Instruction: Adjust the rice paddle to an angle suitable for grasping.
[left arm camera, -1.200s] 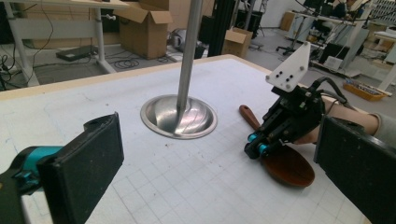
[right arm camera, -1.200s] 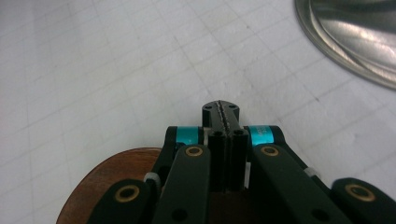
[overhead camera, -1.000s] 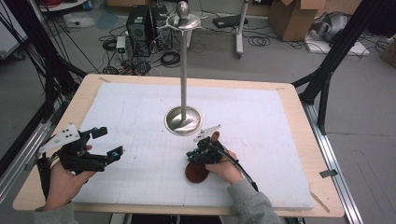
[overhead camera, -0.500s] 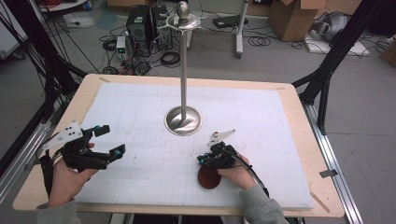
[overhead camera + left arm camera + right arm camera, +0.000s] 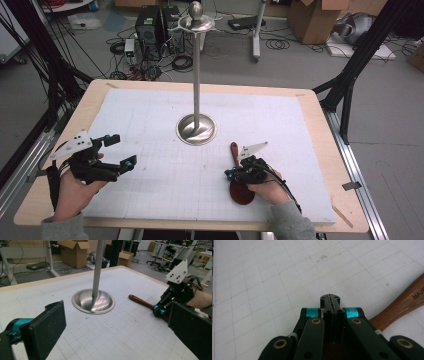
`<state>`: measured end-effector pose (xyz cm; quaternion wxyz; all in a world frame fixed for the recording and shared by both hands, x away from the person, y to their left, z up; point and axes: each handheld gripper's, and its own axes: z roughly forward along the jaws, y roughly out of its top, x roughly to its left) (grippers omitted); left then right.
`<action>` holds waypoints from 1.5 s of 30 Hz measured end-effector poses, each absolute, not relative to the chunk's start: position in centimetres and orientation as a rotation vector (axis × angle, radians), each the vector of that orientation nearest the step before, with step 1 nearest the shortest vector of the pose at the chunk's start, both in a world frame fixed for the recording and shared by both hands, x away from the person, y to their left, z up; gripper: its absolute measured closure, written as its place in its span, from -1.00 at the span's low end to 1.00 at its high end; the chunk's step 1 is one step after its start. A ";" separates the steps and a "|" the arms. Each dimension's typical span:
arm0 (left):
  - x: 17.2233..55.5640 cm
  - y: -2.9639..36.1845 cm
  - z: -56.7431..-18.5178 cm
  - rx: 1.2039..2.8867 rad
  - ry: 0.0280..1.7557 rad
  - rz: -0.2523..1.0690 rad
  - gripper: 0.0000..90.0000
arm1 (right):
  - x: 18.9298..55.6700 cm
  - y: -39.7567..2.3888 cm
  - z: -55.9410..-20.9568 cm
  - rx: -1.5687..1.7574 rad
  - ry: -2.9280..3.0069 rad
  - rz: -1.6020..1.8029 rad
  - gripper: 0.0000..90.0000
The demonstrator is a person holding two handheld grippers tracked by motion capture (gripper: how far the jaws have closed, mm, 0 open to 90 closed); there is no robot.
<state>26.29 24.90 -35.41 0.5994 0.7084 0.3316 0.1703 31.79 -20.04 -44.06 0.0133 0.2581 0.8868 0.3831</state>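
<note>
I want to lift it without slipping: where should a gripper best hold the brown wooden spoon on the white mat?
Probably at the brown wooden spoon handle's middle, from above with jaws across it. The handle is narrow, lies flat and points toward the steel stand; the round bowl end is wider.

I see even, bright overhead light on the white mat (image 5: 150, 125), shadows soft and short. The steel stand base (image 5: 93, 301) throws a mild glare. My left gripper view bends at the edges; near jaws blur slightly.
</note>
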 end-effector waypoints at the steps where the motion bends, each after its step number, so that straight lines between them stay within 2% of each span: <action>1: 26.3 24.9 -35.4 1.645 0.768 0.395 -0.96 | 31.8 -20.3 -44.1 0.809 2.760 1.192 1.00; 9: 26.4 24.6 -35.4 1.653 0.761 0.391 -0.96 | 30.8 -20.9 -42.6 0.780 2.708 1.295 1.00; 13: 26.5 24.6 -35.5 1.650 0.766 0.391 -0.96 | 29.5 -19.9 -42.1 0.699 2.732 1.286 1.00; 25: 26.7 24.6 -35.5 1.644 0.767 0.387 -0.96 | 28.0 -18.5 -43.7 0.661 2.822 1.143 1.00; 45: 27.9 23.1 -35.6 1.660 0.731 0.351 -0.96 | 27.5 -23.7 -43.6 0.788 2.742 1.097 1.00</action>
